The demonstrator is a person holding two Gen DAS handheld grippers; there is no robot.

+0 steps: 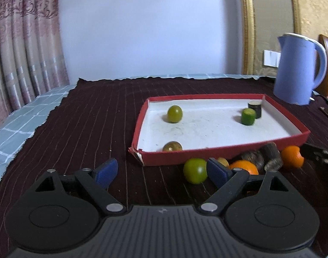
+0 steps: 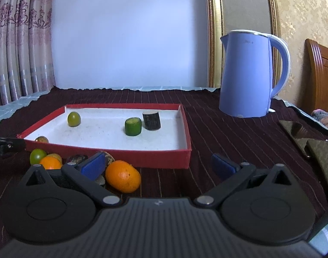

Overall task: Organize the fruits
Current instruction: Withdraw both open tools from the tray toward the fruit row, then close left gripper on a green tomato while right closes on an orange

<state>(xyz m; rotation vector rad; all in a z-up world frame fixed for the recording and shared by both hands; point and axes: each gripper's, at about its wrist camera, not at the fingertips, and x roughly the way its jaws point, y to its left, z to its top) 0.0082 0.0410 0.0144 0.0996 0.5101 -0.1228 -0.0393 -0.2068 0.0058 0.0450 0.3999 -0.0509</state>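
Gaping wide and empty, both tongs, left (image 1: 161, 172) and right (image 2: 158, 165), near loose fruit before the red tray (image 2: 129, 158).

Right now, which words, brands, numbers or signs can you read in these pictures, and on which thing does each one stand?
Blue kettle: a small brand word near its top rim, too blurred to read.
Right gripper: a tiny light mark on its black body, a logo, not letters.
Red tray, fruits and cloth: no text visible.
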